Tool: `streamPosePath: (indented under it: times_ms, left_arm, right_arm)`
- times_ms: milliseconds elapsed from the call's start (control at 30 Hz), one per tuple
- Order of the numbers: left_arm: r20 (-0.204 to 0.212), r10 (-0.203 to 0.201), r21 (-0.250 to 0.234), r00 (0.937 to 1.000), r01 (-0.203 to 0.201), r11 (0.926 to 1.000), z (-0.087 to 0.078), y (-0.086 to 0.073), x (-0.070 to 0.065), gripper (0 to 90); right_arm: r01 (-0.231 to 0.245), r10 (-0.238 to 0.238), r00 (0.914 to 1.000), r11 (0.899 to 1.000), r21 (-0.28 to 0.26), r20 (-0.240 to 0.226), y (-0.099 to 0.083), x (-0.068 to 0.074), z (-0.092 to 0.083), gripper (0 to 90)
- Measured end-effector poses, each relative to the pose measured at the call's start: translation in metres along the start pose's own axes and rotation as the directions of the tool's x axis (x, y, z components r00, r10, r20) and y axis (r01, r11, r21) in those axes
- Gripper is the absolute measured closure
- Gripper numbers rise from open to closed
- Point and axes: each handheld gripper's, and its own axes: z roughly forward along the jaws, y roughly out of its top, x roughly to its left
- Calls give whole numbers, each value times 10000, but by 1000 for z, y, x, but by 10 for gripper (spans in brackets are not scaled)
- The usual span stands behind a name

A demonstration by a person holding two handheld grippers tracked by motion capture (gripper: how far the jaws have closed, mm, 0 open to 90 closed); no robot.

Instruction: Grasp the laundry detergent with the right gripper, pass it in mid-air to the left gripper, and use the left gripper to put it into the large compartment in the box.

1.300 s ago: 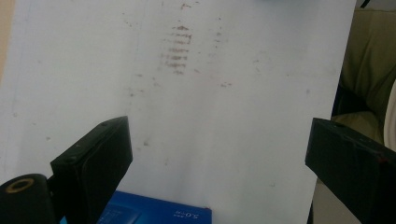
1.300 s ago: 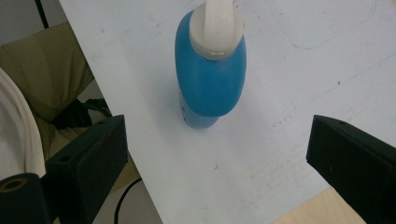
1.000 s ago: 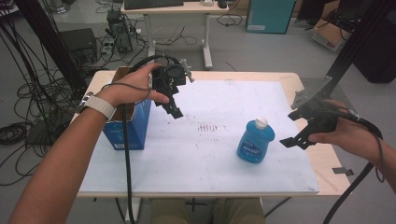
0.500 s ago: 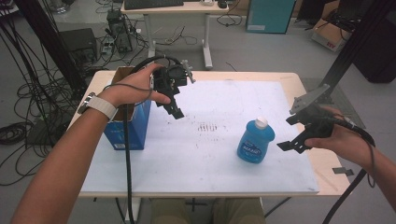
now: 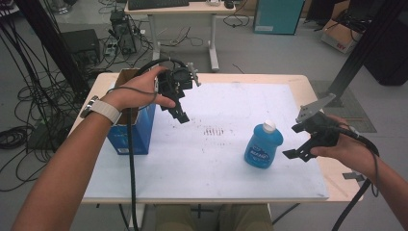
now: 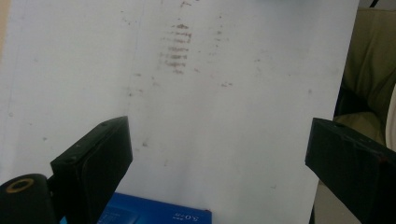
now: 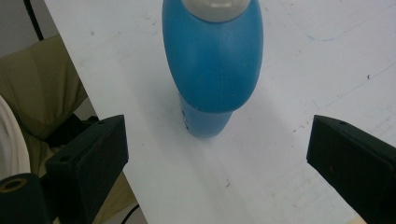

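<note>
- Right hand-held gripper (image 5: 300, 144) hovers just right of the bottle (image 5: 262, 146), jaws spread wide.
- Bottle stands upright on the surface (image 5: 202, 159).
- Left hand-held gripper (image 5: 178, 108), jaws spread, hangs beside the box (image 5: 130, 130).

Lab: floor cables (image 5: 29, 120), equipment desk (image 5: 192, 7)

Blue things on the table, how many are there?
2. The blue bottle stands upright on the white table, just ahead of the open right gripper. The blue box sits at the table's left edge, below the left gripper. More may be hidden inside the box.
</note>
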Motion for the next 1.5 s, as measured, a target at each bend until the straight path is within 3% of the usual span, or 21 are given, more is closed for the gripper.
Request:
streamPosePath:
  times_ms: [333,367,700,1167,1200,1367,1500]
  left_arm:
    - [-4,127,111,9999,-127,9999,1,-1,2,77]
    - [12,-19,10,10000,18,10000,2,-1,1,78]
    - [41,-36,34,10000,36,10000,2,-1,2,77]
    - [11,77,170,10000,-78,9998,4,-1,3,77]
    - [56,-70,74,10000,70,9999,5,-1,2,77]
    - [55,66,187,10000,-67,9998,4,-1,3,77]
    - [68,-80,75,9999,79,9999,6,0,2,77]
  right_arm:
    - [2,-5,9999,9996,-286,-100,-5,-2,6,59]
    - [47,-50,9999,9996,-285,-91,-5,-2,7,59]
    - [-8,4,10000,9984,-568,-75,-9,-4,12,55]
    - [129,-141,9999,9919,-1260,-88,-17,-5,22,32]
    - [101,-111,9999,9912,-1319,-64,-18,-6,22,31]
    - [51,-60,10000,9896,-1441,-60,-21,-8,23,33]
    - [15,-29,10000,9887,-1498,-93,-22,-8,23,36]
